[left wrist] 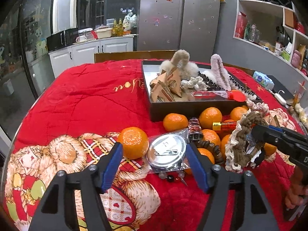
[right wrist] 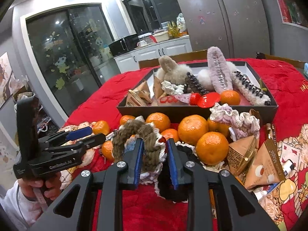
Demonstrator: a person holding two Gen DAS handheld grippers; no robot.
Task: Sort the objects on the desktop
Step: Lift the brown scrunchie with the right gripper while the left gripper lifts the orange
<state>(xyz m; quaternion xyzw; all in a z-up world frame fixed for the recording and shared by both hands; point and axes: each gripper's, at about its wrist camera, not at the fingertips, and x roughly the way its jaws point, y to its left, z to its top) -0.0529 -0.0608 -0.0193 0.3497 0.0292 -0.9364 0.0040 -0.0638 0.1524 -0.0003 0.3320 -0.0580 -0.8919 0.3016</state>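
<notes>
tangerines (left wrist: 209, 117) are crowding the near wall of the dark box (left wrist: 192, 108), and that box is the landmark here, sitting on the red bear-print quilt (left wrist: 92, 100). inside the box, fluffy hair clips (right wrist: 219, 71), tan triangular packets (left wrist: 167, 88), one tangerine and a red-capped item (right wrist: 204, 98) are lying jumbled together.

left gripper (left wrist: 154, 163) is hanging in front of the box, on its near left side, with its blue-padded jaws standing wide apart and gripping nothing. a round silver pin badge in a clear sleeve (left wrist: 166, 151) is lying on the quilt between those jaws, just short of the tangerine pile, and the pads are not pressing on it. a lone tangerine (left wrist: 133, 142) is sitting just beside the left finger, and a few loose beads (left wrist: 170, 177) are lying just below the badge.

right gripper (right wrist: 155, 163) is working in front of the box too, near its middle, jaws partly apart with a brown crocheted scrunchie edged in white (right wrist: 142, 132) running between them. whether the pads are actually pinching the yarn, i cannot tell. a black scrunchie (right wrist: 171, 188) is lying under the right finger. a pale lilac scrunchie (right wrist: 231, 117) is resting against the box's front wall, and more tan triangular packets (right wrist: 263, 165) are lying off to the near right of the box.
</notes>
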